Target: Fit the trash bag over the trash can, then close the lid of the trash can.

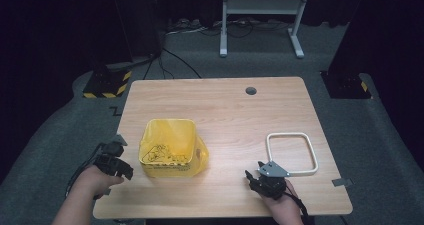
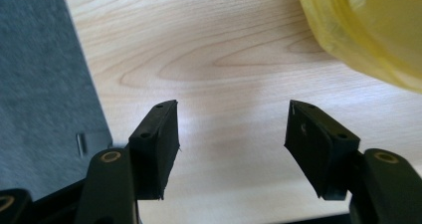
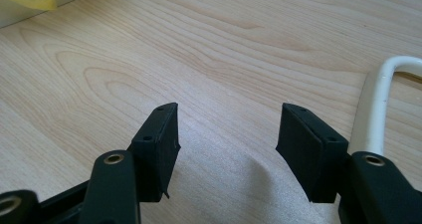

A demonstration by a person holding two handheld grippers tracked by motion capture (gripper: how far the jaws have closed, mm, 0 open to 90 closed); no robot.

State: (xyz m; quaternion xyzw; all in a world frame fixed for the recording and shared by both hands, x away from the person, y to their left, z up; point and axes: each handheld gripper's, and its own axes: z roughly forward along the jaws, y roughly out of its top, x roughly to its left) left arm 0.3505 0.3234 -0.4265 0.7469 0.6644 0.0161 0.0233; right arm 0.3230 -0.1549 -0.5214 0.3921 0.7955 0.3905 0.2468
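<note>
**Both grippers empty beside the yellow bag-lined bin**

The left gripper (image 2: 231,134) has its jaws spread over bare table (image 1: 225,110); the yellow bag (image 2: 368,30) bulges beyond its right fingertip. The right gripper (image 3: 226,139) is spread too, the white wire frame (image 3: 378,109) just outside its right finger. The high view shows printing, perhaps a hazard mark, on the bag

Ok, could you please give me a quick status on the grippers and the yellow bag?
Left hand-held gripper open, empty. Right hand-held gripper open, empty. Yellow bag on table, untouched. White frame beside right.
</note>
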